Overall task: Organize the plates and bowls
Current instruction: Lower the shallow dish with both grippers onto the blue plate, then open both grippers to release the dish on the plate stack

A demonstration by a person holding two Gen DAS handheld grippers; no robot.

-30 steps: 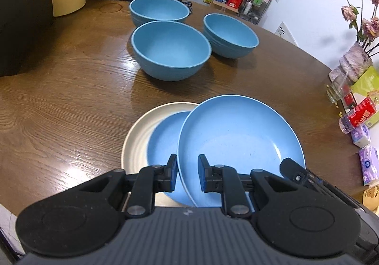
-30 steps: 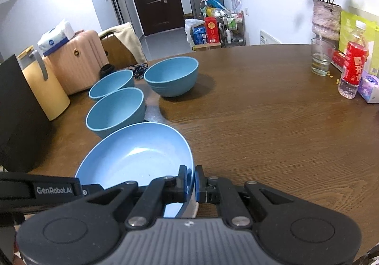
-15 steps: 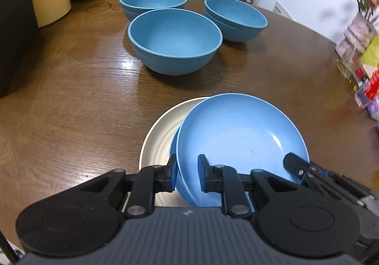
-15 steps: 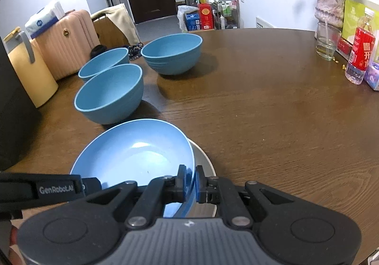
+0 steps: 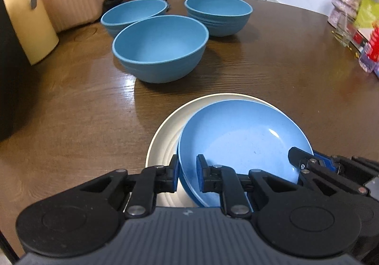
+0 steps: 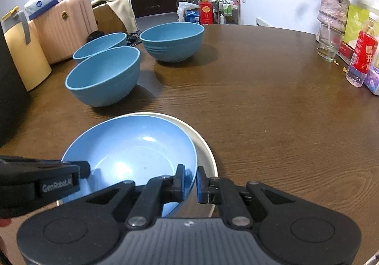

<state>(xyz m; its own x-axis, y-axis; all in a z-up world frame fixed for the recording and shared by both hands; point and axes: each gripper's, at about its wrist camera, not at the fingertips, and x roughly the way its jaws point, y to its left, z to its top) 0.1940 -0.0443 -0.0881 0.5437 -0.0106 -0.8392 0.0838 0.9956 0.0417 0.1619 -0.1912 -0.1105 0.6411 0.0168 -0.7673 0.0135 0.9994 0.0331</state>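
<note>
A blue plate (image 5: 241, 142) (image 6: 132, 146) hangs slightly tilted just over a white plate (image 5: 165, 137) (image 6: 203, 146) on the brown table. My left gripper (image 5: 187, 175) grips its near-left rim and its jaws are closing. My right gripper (image 6: 190, 182) is shut on the opposite rim; its fingers (image 5: 305, 161) show at the plate's right edge in the left wrist view. Under the held plate a darker blue edge shows; I cannot tell if it is a second plate. Three blue bowls (image 5: 161, 49) (image 5: 132, 11) (image 5: 218, 11) stand beyond.
A yellow jug (image 5: 28, 26) and a dark block stand at the table's left. A pink suitcase (image 6: 64, 30) is behind the table. A vase of flowers (image 6: 331, 11), a glass (image 6: 329, 45) and a red-labelled bottle (image 6: 362, 59) line the right edge.
Both grippers have come down with the blue plate, which now covers the blue plate that lay on the white one. The left gripper has rolled level.
</note>
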